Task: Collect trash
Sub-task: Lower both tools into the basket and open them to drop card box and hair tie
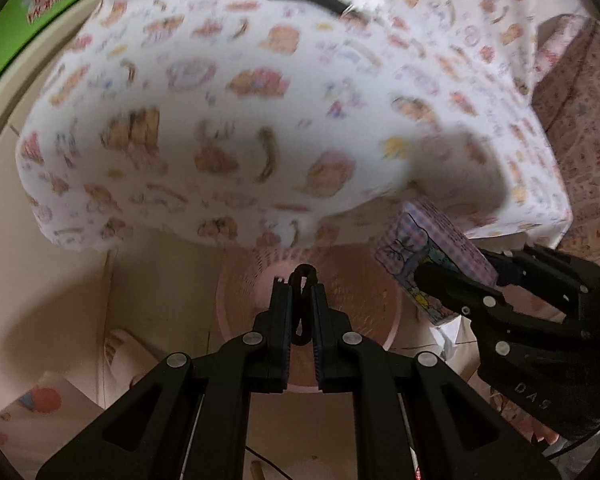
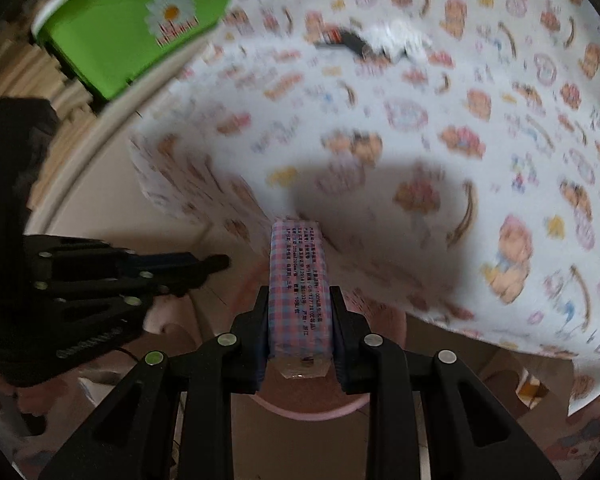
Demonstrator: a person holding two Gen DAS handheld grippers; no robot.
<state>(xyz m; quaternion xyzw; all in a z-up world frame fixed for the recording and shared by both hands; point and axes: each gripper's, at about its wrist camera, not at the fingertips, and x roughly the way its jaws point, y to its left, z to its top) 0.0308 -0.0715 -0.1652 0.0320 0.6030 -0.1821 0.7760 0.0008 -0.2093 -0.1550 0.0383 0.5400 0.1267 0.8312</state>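
My left gripper (image 1: 301, 292) is shut on a small black loop, like a hair tie (image 1: 302, 280), and holds it above a pink basket (image 1: 340, 280) on the floor. My right gripper (image 2: 300, 300) is shut on a pink-and-blue checked tissue packet (image 2: 300, 276), also over the pink basket (image 2: 312, 410). In the left wrist view the packet (image 1: 432, 252) and right gripper (image 1: 476, 280) are at the right. The left gripper shows at the left of the right wrist view (image 2: 204, 264).
A table with a cartoon-print cloth (image 1: 260, 100) stands just beyond the basket. A dark wrapper and crumpled white paper (image 2: 364, 42) lie on it. A green box (image 2: 132, 28) stands at the far left. A pink slipper (image 1: 120, 356) lies on the floor.
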